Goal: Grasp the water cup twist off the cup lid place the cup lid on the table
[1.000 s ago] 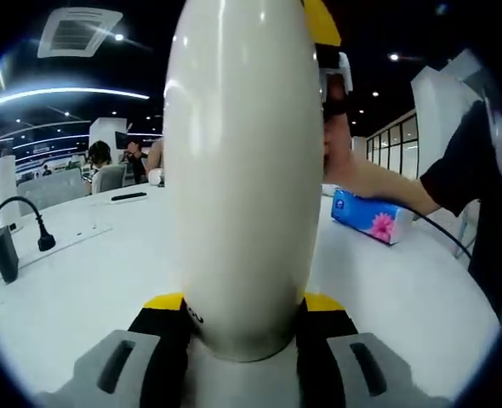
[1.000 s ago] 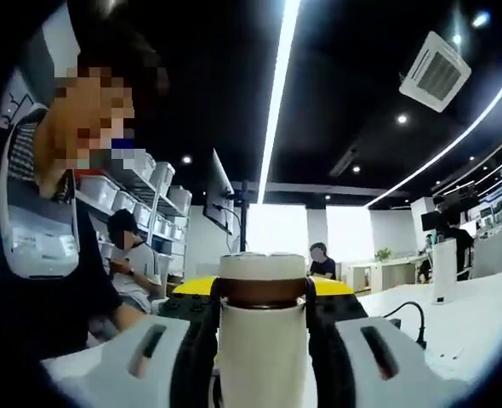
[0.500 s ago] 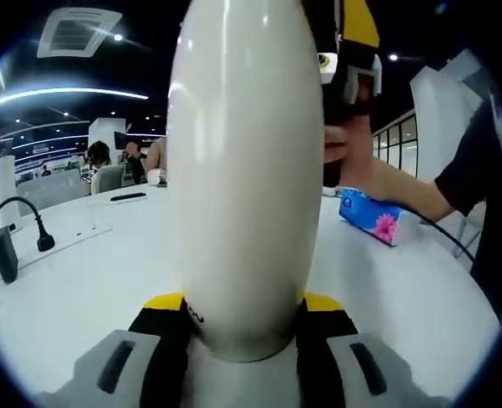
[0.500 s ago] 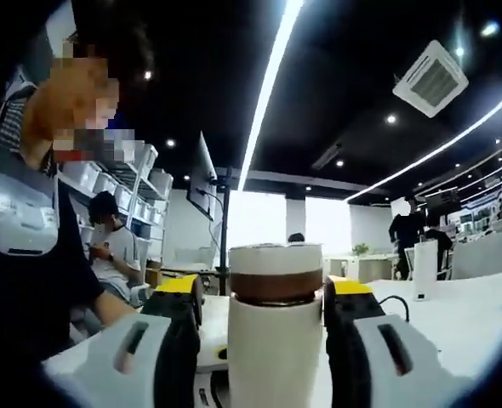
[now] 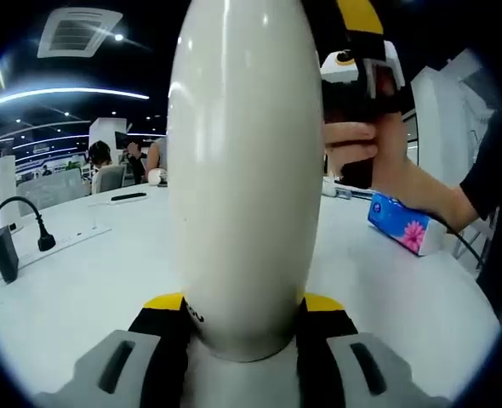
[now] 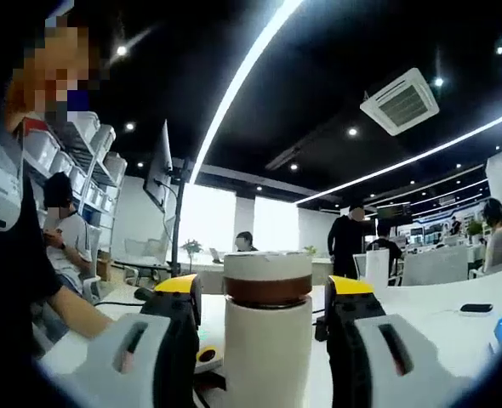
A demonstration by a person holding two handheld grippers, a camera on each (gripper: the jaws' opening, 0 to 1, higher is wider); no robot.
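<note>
In the left gripper view, the left tongs (image 5: 244,327) clamp the base of a tall, glossy white water cup (image 5: 244,170), its yellow-tipped black jaws pressed against the rounded body on either side. The cup stands upright and rises through the middle of the view to the top edge. Beyond it spreads the white bench (image 5: 81,280), where a black gooseneck microphone (image 5: 38,225) and a flat dark phone (image 5: 128,196) lie to the left. To the right of the cup, a person's hand (image 5: 357,153) grips the handle of the other tool up beside the cup's upper part, and a blue tissue pack with a pink flower (image 5: 402,225) lies on the bench past the forearm. Seated people (image 5: 106,166) show far off at the left.

In the right gripper view, the right tongs (image 6: 268,297) sit open around the cup's neck, with a clear gap between each yellow-tipped jaw and the cup (neither jaw touches it). Between them stands the white cup lid with a brown band (image 6: 267,279), still seated on the white body below. Farther back, a standing person in dark clothes (image 6: 349,242) is at the office desks, and a ceiling air vent (image 6: 401,100) hangs overhead.
</note>
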